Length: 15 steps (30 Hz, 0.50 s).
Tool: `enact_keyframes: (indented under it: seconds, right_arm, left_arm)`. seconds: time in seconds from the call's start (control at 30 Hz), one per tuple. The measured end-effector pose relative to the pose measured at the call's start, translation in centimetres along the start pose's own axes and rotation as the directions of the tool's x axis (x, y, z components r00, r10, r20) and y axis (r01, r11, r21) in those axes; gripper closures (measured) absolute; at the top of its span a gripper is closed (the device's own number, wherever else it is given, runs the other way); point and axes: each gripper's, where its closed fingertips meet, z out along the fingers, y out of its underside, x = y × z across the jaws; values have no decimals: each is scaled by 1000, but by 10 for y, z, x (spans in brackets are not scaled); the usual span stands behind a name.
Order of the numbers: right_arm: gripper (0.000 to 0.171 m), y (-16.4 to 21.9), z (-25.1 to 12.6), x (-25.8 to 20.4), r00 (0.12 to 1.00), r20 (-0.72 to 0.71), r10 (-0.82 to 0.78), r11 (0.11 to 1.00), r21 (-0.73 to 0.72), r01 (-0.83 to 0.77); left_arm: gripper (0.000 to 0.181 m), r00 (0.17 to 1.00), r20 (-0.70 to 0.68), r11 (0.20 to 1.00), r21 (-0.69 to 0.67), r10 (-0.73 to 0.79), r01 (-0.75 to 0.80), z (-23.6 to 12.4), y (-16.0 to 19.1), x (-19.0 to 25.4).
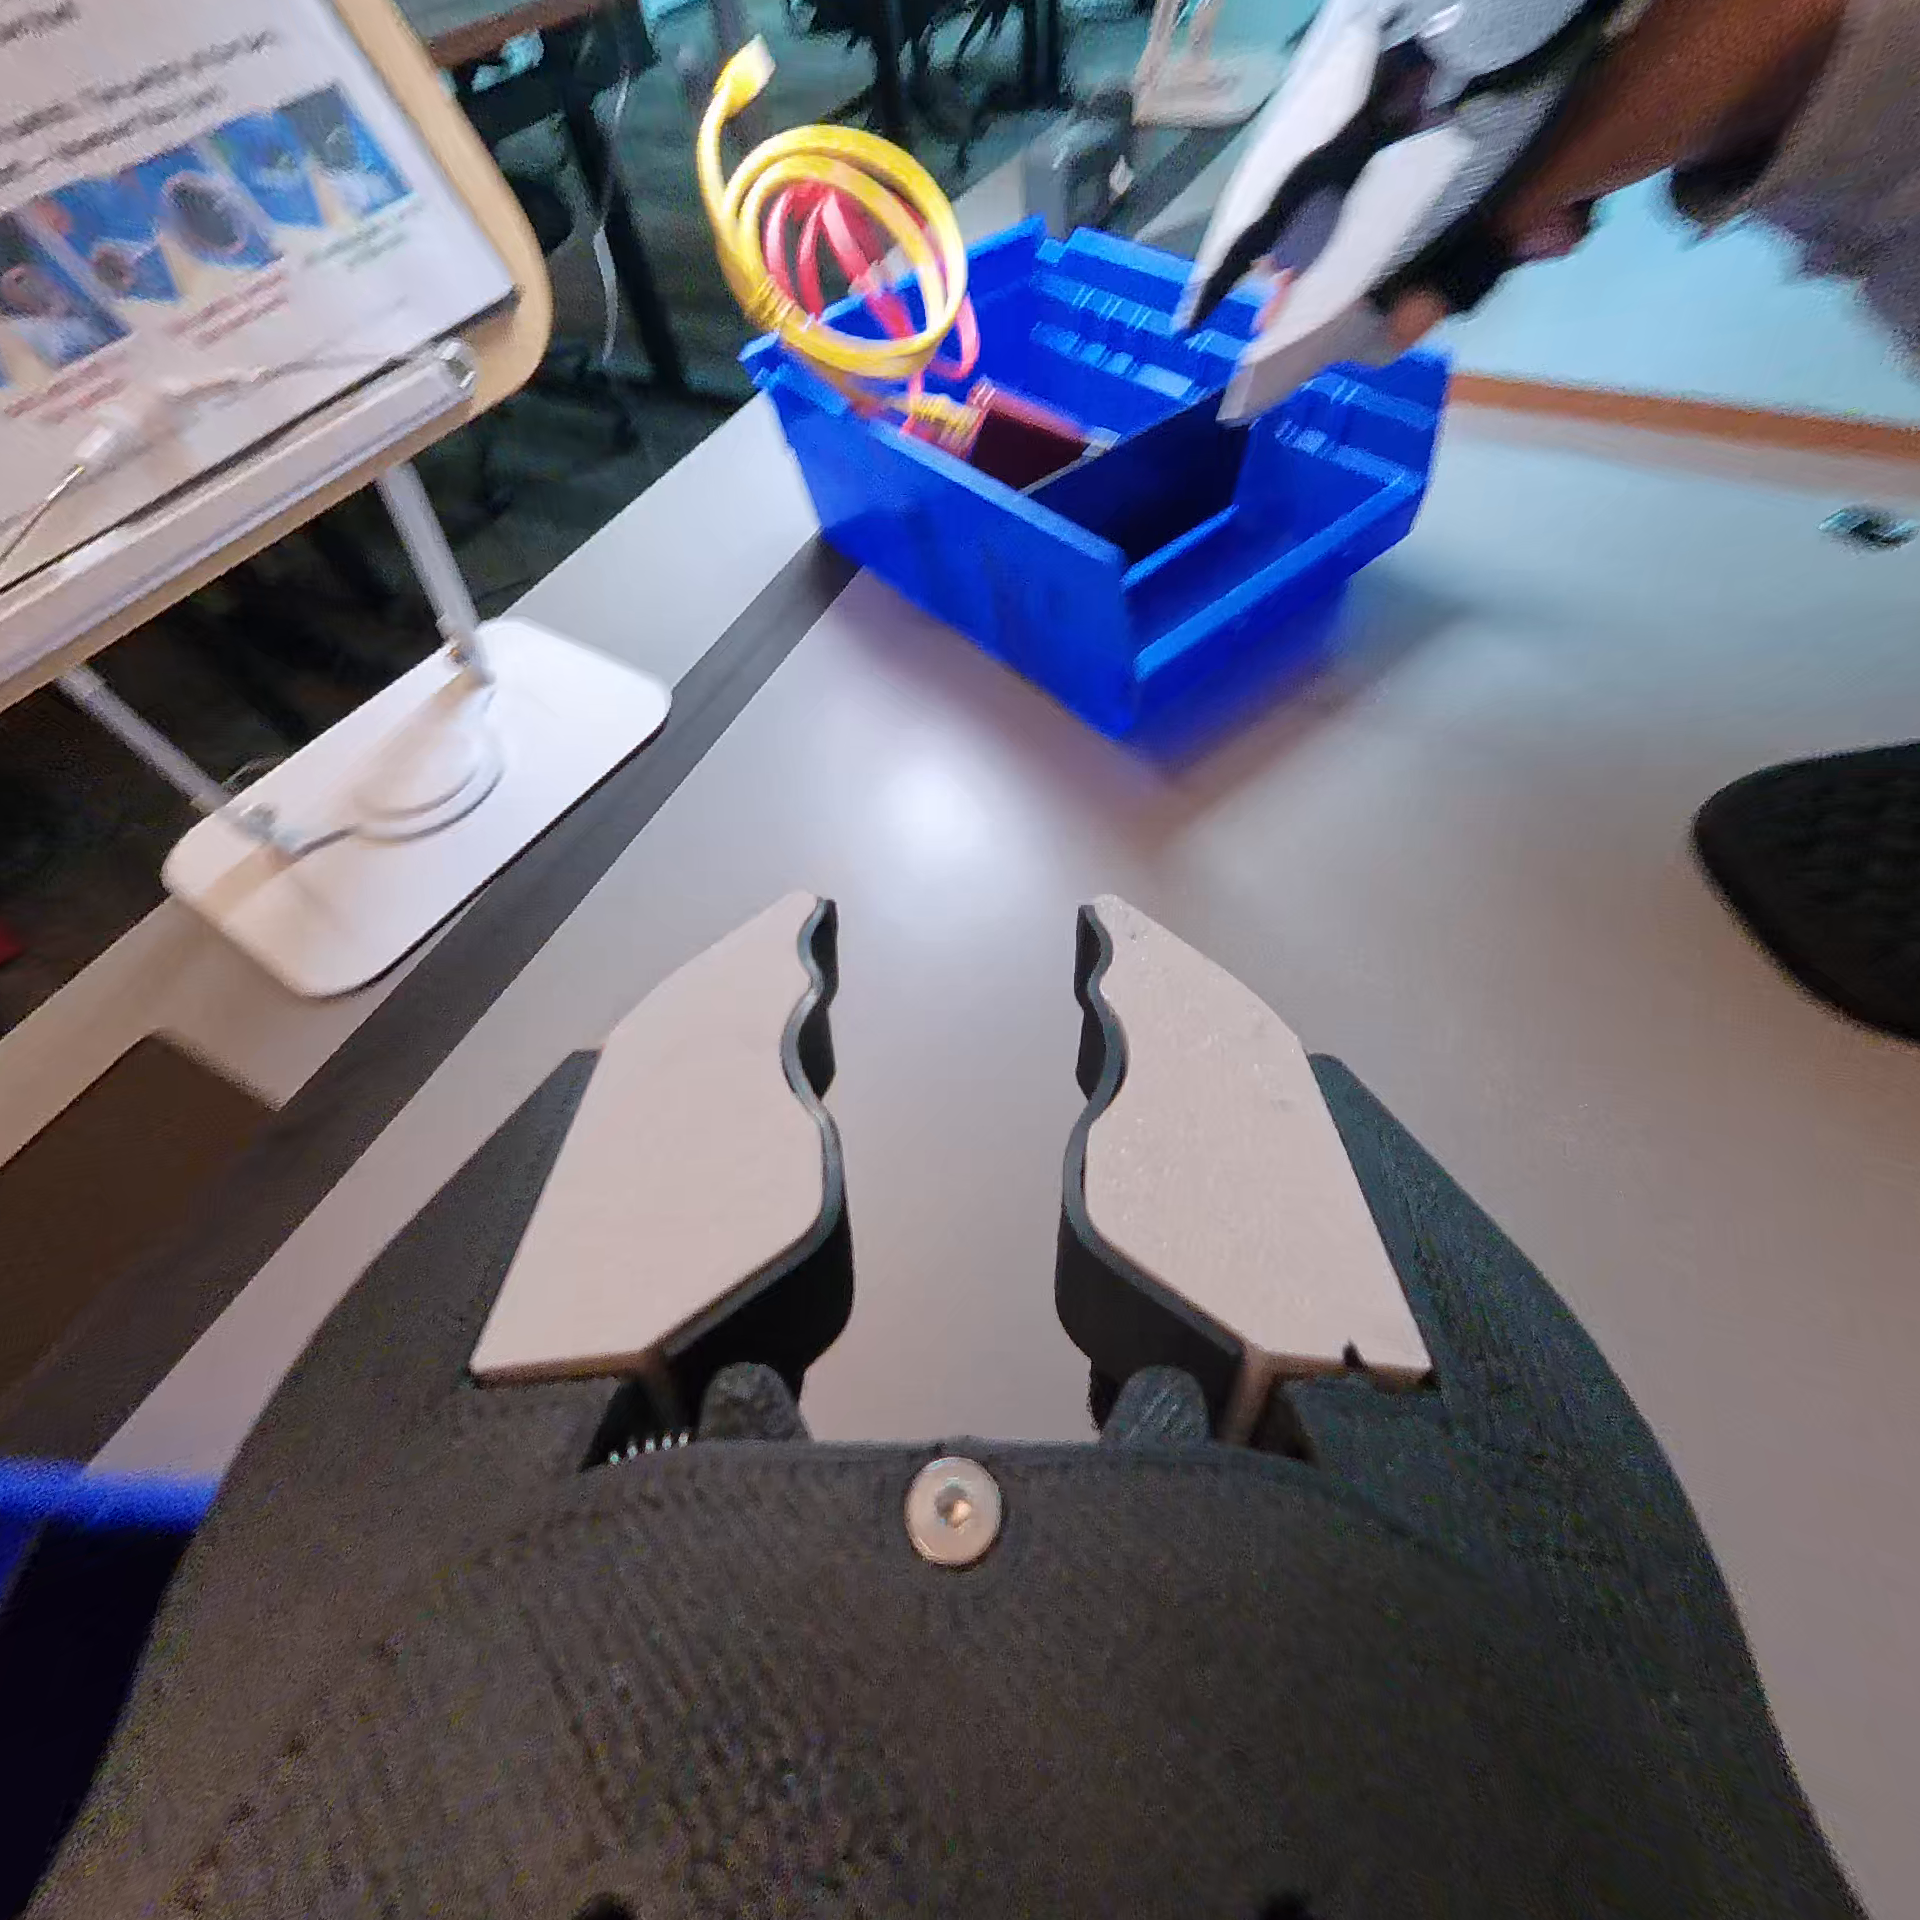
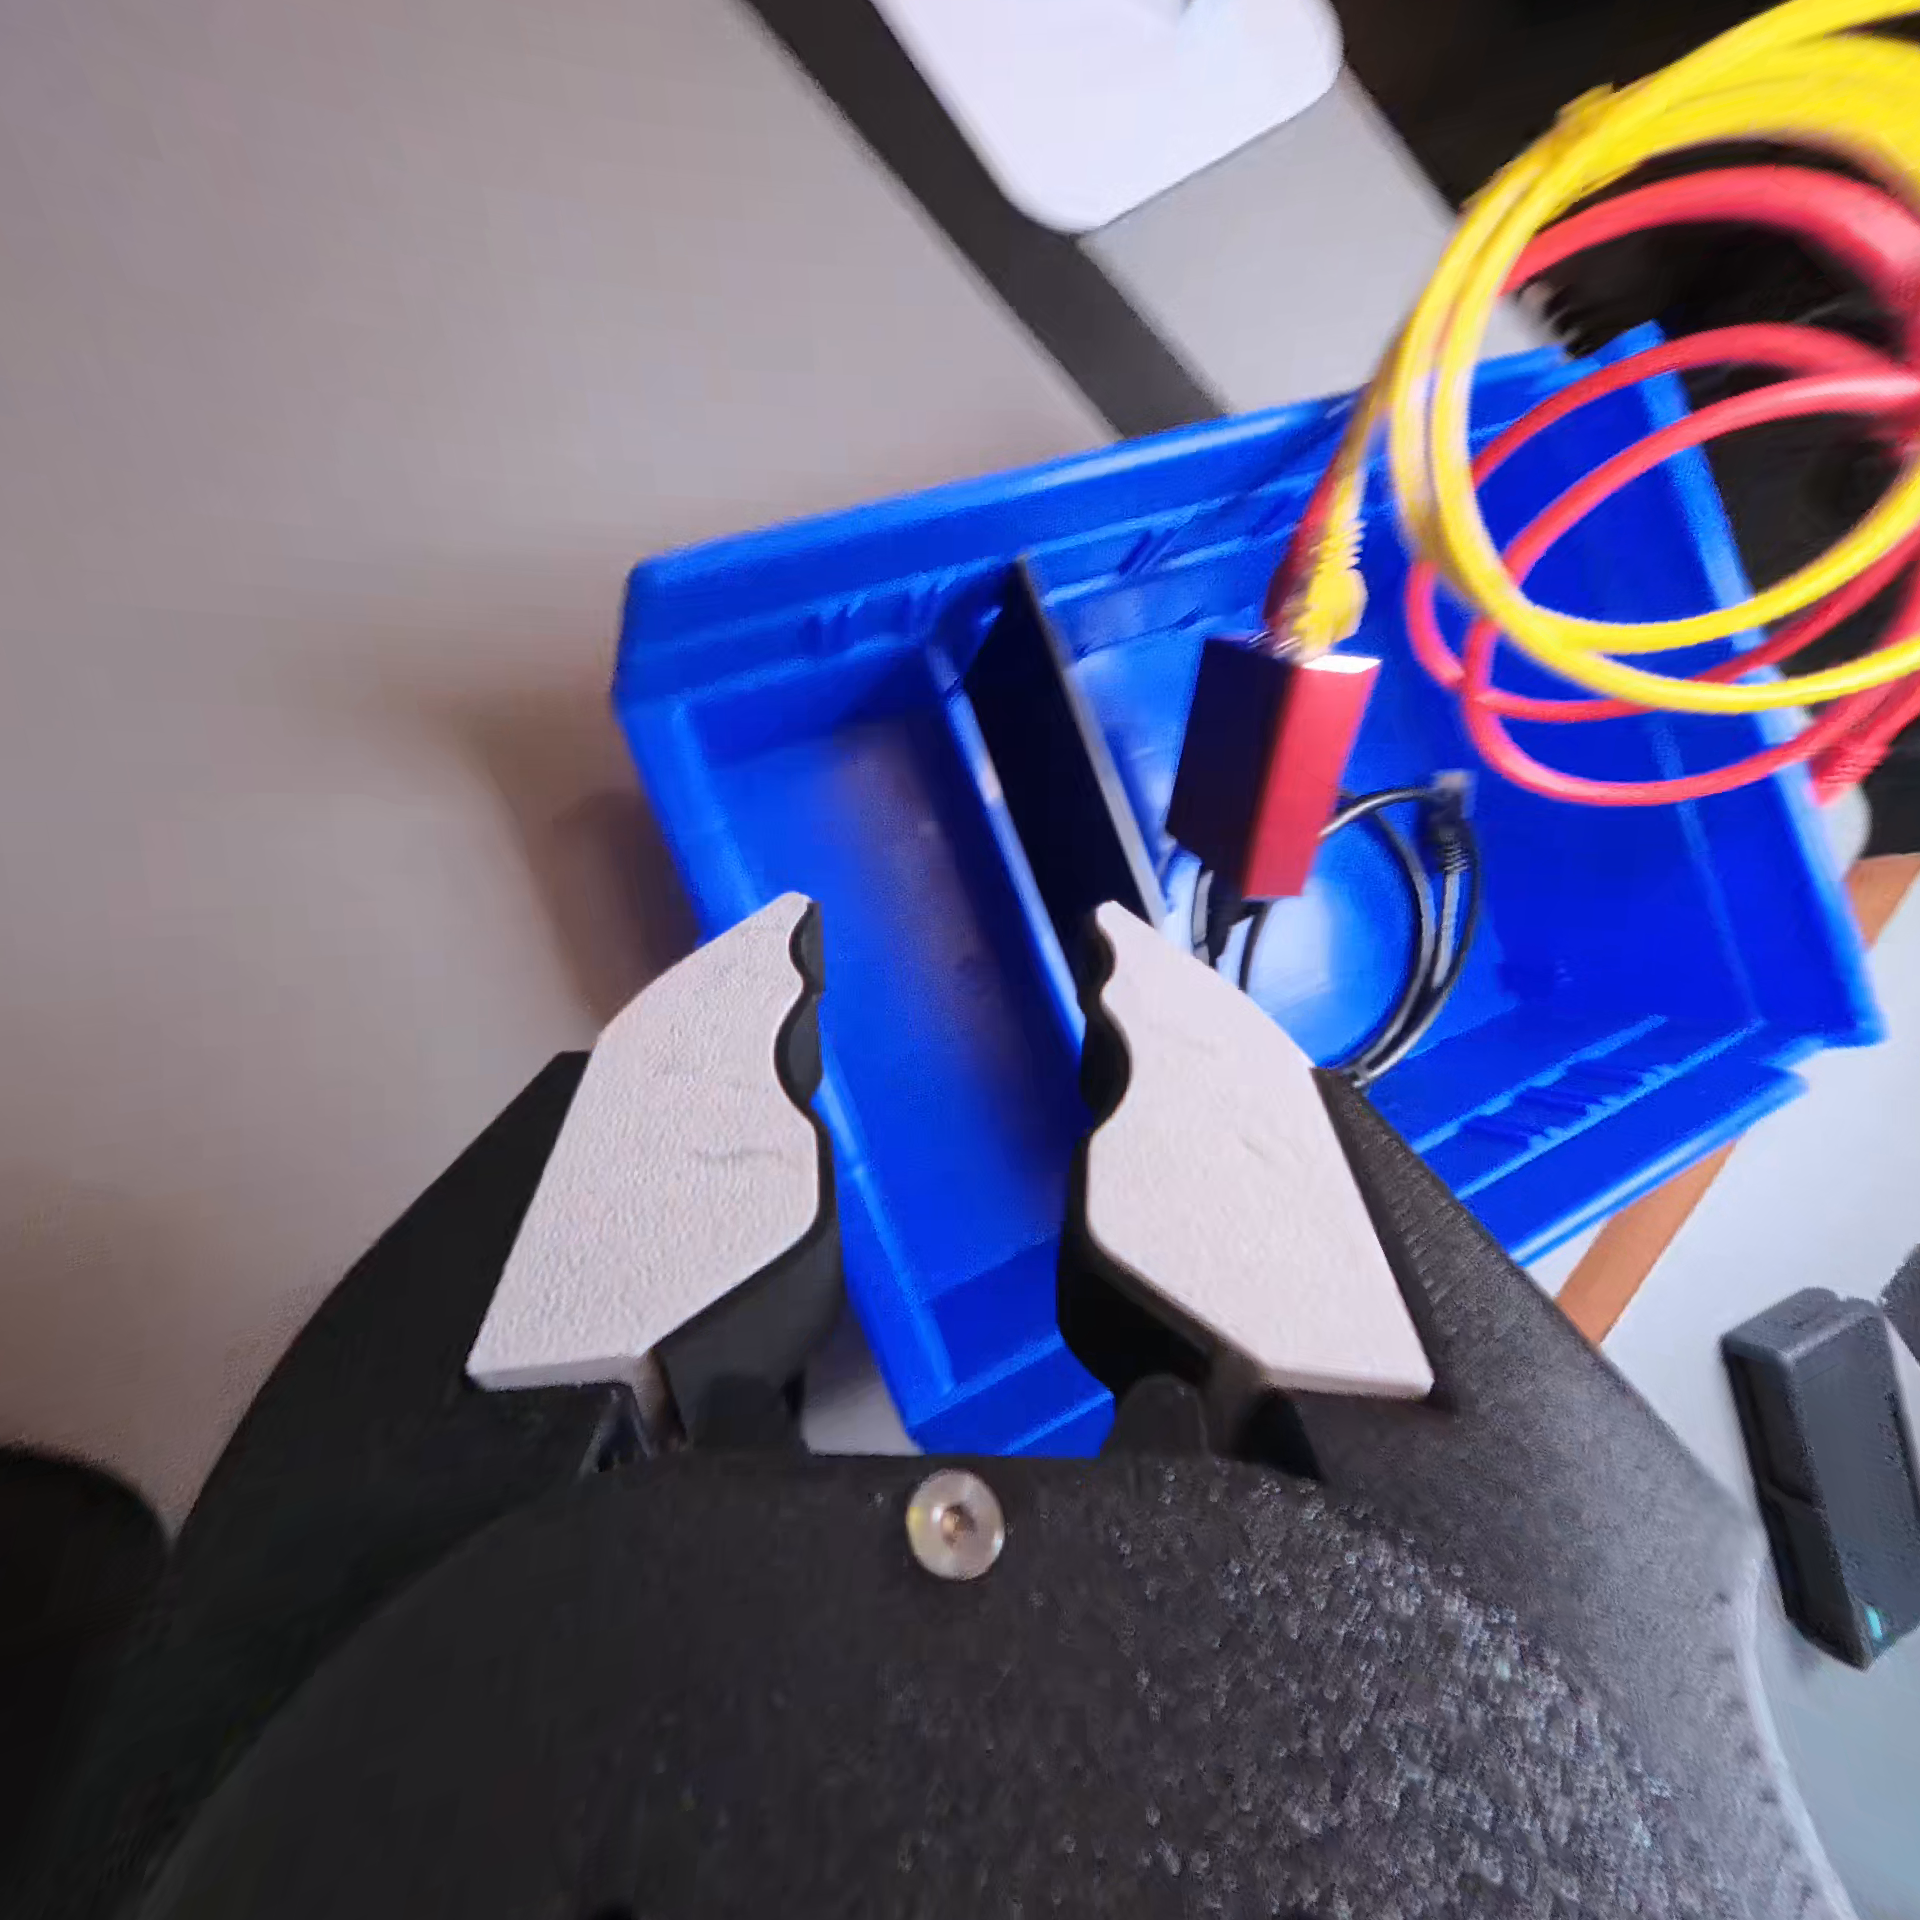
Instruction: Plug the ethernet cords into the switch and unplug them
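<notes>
The left gripper [image 1: 954, 935] is nearest in its own view, hovering over the bare surface [image 1: 1351, 1039] with its jaws spread and nothing between them. The right gripper [image 2: 951, 935] fills the foreground of the right wrist view, jaws likewise spread and empty, hanging above the near end of the bin [image 2: 727, 644]; the left wrist view shows it farther off [image 1: 1236, 343], blurred, tips pointing down over the bin's far right side.

The surface is pale grey with a dark strip [image 1: 582, 831] running along its left side. On it, well ahead of the left gripper, stands the blue bin [image 1: 987, 582], open-topped, with a black divider [image 2: 1039, 758] across it. The compartment under the right gripper looks empty. The other compartment holds the switch [image 2: 1273, 769], a dark red box standing on end and tilted. A yellow cord [image 2: 1558, 582] and a red cord [image 2: 1621, 769] rise from its top in loose coils above the bin rim; their plugs [image 2: 1325, 597] sit at the switch's upper end, too blurred to tell how far they are seated. A thin black cable [image 2: 1423, 935] lies coiled on the bin floor beside the switch.

Left of the strip is a white stand [image 1: 416, 810] carrying a printed sheet [image 1: 208, 239]. A small black device [image 2: 1818, 1475] lies on the surface to the right gripper's right.
</notes>
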Motion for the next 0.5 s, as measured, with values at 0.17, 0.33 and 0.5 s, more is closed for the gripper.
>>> enact_keyframes:
  seconds: [0.17, 0.33, 0.5]
  right_arm:
    - [116, 47, 29, -38, 988, 35, -152, 974, -167, 156]
    - [119, 60, 58, -45, 972, 53, -228, 943, -237, 235]
    - [134, 57, 75, -51, 961, 91, -261, 932, -236, 275]
  left_arm:
    - [132, 984, 176, 965, -263, 38, 10, -47, 78, -45]
    - [118, 974, 223, 850, -519, 32, 91, -89, 169, -69]
    - [117, 980, 182, 713, -698, 85, 68, -92, 226, -75]
